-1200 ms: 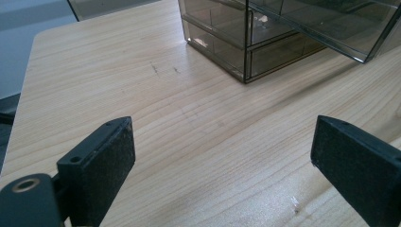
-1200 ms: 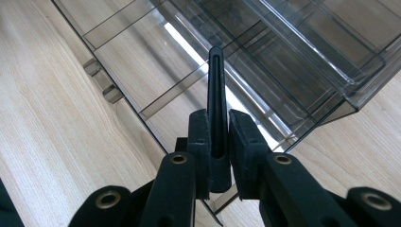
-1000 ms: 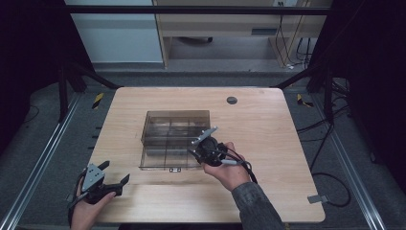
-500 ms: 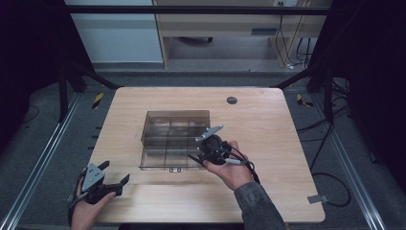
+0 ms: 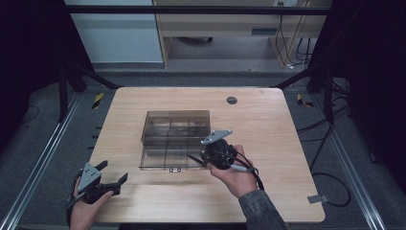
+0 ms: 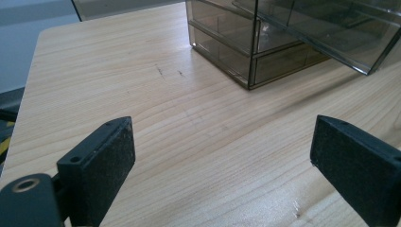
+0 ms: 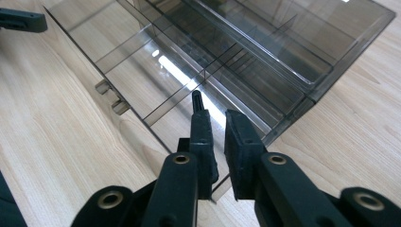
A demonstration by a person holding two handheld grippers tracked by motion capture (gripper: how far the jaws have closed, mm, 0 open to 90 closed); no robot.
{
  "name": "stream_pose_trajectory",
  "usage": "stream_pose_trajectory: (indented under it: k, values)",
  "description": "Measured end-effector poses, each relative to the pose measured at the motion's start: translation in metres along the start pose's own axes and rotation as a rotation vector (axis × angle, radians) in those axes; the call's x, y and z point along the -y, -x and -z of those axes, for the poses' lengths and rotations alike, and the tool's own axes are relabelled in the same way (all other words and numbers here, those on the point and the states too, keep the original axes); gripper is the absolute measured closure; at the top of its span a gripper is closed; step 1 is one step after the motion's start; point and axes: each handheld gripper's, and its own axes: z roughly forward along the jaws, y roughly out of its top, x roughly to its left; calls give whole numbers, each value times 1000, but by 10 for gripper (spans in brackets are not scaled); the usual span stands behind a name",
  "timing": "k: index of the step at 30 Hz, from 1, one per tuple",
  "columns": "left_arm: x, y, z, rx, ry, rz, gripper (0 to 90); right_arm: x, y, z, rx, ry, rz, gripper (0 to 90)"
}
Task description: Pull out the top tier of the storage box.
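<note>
A smoky transparent drawer box [image 5: 177, 125] stands mid-table, its lower drawer [image 5: 165, 160] pulled out toward the near edge. My right gripper [image 5: 195, 158] sits at the drawer's right front corner. In the right gripper view my right gripper [image 7: 217, 120] has its jaws almost together, with the thin side wall of the drawer [image 7: 156, 71] between them. The drawer's compartments look bare. My left gripper [image 5: 115, 171] rests open near the table's front left corner. In the left gripper view, my left gripper [image 6: 222, 137] has only bare wood between its jaws, and the box [image 6: 265, 42] lies ahead.
A round dark grommet [image 5: 231, 100] is set into the table [image 5: 297, 143] at the back. Cables trail on the floor to the right. A tip of the left gripper's jaw [image 7: 21, 20] shows at the upper left of the right gripper view.
The right hand and its gripper have shifted slightly right and toward the near edge along the drawer's corner. The left gripper has stayed in place.
</note>
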Motion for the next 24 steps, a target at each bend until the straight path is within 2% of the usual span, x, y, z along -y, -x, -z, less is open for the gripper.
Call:
stream_pose_trajectory:
  k: [3,6,9,11,16,19,24]
  values:
    - [-2,-1,1,12,20,32,74,7,-1,6,1,34,-18,841]
    - [-7,-1,3,27,40,47,75,17,-1,11,-4,62,-30,864]
    - [-18,-2,2,32,37,18,76,27,-1,15,-9,77,-42,874]
    - [-27,-4,3,39,42,13,77,31,-2,18,-9,85,-40,877]
    - [-58,-5,0,48,39,-34,81,39,-7,29,-13,110,-32,894]
    - [-78,-4,-4,63,38,-41,89,42,-12,31,-23,119,-26,894]
    - [-105,-1,-11,70,19,-37,174,51,-21,26,-40,127,-19,894]
